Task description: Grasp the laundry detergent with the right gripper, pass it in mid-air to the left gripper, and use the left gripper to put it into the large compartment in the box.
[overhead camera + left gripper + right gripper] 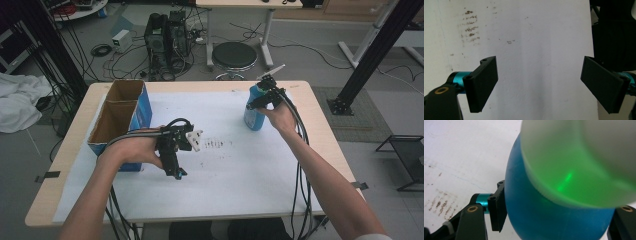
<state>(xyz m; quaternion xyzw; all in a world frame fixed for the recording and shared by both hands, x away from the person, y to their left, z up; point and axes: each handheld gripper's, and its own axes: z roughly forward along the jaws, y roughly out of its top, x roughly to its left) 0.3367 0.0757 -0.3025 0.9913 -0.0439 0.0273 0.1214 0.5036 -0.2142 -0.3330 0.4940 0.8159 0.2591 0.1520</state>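
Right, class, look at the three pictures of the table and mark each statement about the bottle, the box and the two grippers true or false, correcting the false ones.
1. The right gripper has a blue bottle between its jaws. True.
2. The left gripper holds a sponge. False: its jaws stand wide apart with nothing between them.
3. The bottle lies on its side. False: in the high view it stands upright on the white sheet.
4. An open cardboard box with blue sides stands at the left of the table. True.
5. The white sheet is spotless. False: brownish smudges mark it near the middle.
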